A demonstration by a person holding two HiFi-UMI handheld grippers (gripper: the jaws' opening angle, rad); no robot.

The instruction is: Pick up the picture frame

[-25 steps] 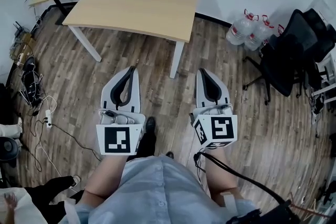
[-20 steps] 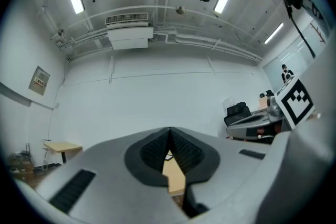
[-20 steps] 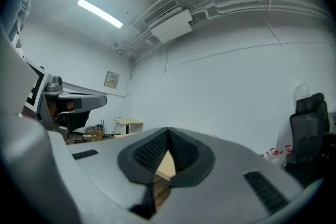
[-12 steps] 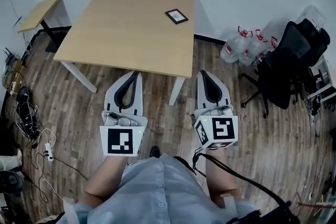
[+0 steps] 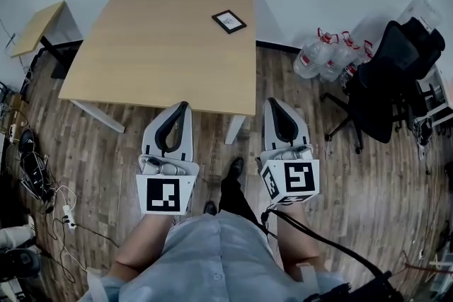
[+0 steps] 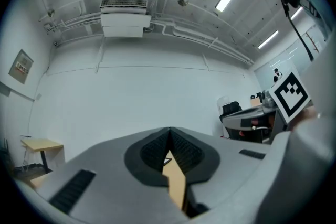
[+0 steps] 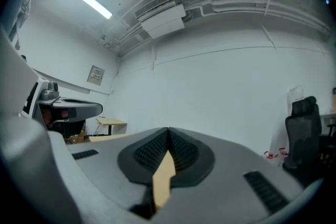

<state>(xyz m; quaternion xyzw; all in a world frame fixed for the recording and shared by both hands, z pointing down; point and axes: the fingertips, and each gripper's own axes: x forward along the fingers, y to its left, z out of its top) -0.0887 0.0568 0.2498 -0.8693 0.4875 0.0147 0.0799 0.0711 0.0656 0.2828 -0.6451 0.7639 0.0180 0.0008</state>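
A small black picture frame point(image 5: 229, 21) lies flat near the far right corner of the light wooden table point(image 5: 141, 46). My left gripper point(image 5: 183, 105) hovers at the table's near edge with its jaws shut and nothing between them. To its right, my right gripper point(image 5: 272, 102) is just off the table's near right corner, also shut and empty. Both point level toward the far wall. In the left gripper view a sliver of tabletop point(image 6: 176, 181) shows through the closed jaws, and the right gripper view shows the same tabletop point(image 7: 164, 176).
A black office chair point(image 5: 396, 71) and several water bottles point(image 5: 322, 53) stand on the wooden floor to the right. A smaller side table point(image 5: 35, 28) sits at the far left. Cables and a power strip point(image 5: 67, 212) lie on the floor at the left.
The person has walked toward the table. Both grippers now reach its near edge, and the picture frame appears closer and lower in the head view. Jaws stayed shut.
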